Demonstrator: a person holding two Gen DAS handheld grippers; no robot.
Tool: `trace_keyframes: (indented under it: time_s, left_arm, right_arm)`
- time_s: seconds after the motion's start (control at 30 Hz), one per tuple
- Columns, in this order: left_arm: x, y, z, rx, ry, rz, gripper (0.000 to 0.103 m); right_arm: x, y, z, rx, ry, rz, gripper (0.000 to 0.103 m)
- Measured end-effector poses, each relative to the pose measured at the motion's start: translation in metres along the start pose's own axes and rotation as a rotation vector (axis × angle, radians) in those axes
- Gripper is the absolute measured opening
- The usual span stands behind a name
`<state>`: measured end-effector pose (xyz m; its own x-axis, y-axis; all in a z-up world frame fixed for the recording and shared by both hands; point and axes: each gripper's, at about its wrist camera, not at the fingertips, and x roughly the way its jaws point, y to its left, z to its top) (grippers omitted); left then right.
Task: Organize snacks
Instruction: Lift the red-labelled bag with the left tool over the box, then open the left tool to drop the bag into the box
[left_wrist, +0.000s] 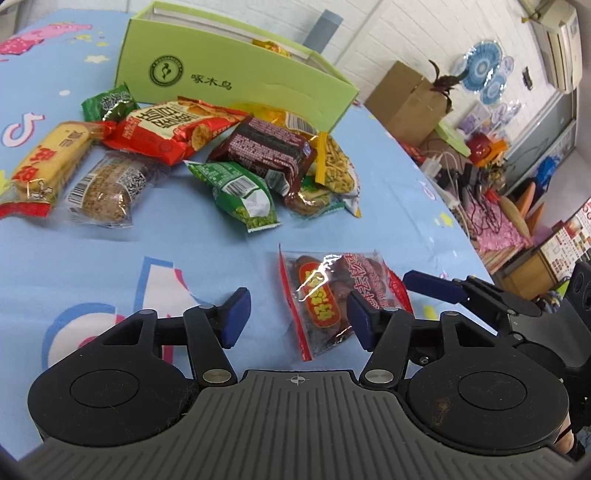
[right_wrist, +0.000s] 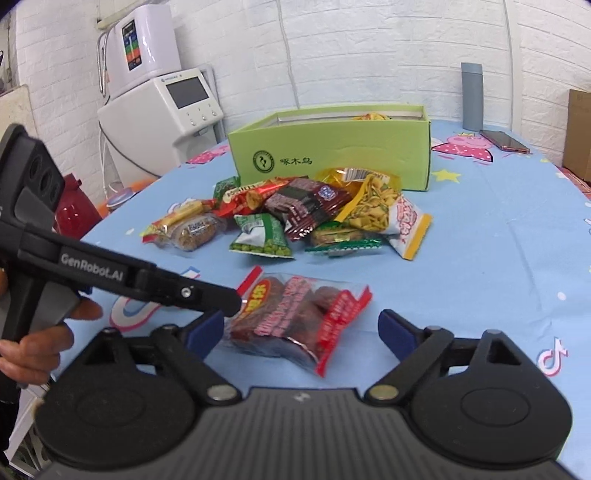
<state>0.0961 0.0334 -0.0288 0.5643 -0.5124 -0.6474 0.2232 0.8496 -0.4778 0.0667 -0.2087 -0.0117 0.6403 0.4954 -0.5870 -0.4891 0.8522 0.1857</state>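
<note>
A clear-and-red packet of dried dates lies flat on the blue tablecloth, apart from the pile. My left gripper is open just above the cloth, its right finger over the packet's edge. My right gripper is open and straddles the same packet from the other side. A pile of snack packets lies before an open green box, which holds a yellow snack.
A grey flask and a phone stand behind the box. The table edge runs along the right in the left wrist view, with cartons and clutter beyond. White appliances stand past the left edge.
</note>
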Motion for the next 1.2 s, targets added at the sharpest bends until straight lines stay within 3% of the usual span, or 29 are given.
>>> trace_keyframes:
  time_s: [0.1,0.13,0.17,0.3,0.4,0.53,0.73,0.93,1.07,1.2]
  left_arm:
    - [0.01,-0.008,0.003,0.025,0.012,-0.036,0.042]
    - [0.014,-0.011,0.003,0.03,0.02,-0.039,0.036]
    - [0.016,-0.015,0.003,0.043,0.023,-0.027,0.021]
    - [0.026,-0.021,0.004,-0.013,0.037,-0.016,0.0]
    - [0.029,-0.025,0.009,-0.059,0.037,0.018,0.0]
    - [0.018,-0.033,0.026,-0.055,-0.011,0.009,0.0]
    - [-0.006,-0.022,0.089,-0.047,-0.124,0.035,0.0]
    - [-0.016,0.01,0.187,-0.01,-0.238,0.141,0.0]
    - [0.009,0.048,0.239,-0.019,-0.228,0.207,0.0]
    - [0.038,0.09,0.265,-0.04,-0.203,0.245,0.0]
  right_arm:
    - [0.01,-0.004,-0.002,-0.007,0.02,0.013,0.09]
    - [0.015,-0.003,-0.004,-0.001,0.03,0.031,0.089]
    - [0.017,-0.002,-0.006,-0.013,0.012,0.035,0.09]
    - [0.015,0.003,-0.007,-0.018,0.01,0.022,0.078]
    - [0.005,0.003,-0.007,0.006,-0.001,0.035,0.07]
    - [-0.007,0.003,0.01,-0.002,-0.043,0.031,0.069]
    - [0.011,-0.002,0.079,-0.006,-0.095,0.115,0.069]
    - [0.075,-0.001,0.186,-0.066,-0.103,0.19,0.069]
    - [0.136,-0.001,0.241,-0.101,-0.069,0.193,0.068]
    - [0.201,-0.006,0.263,-0.088,-0.004,0.211,0.07]
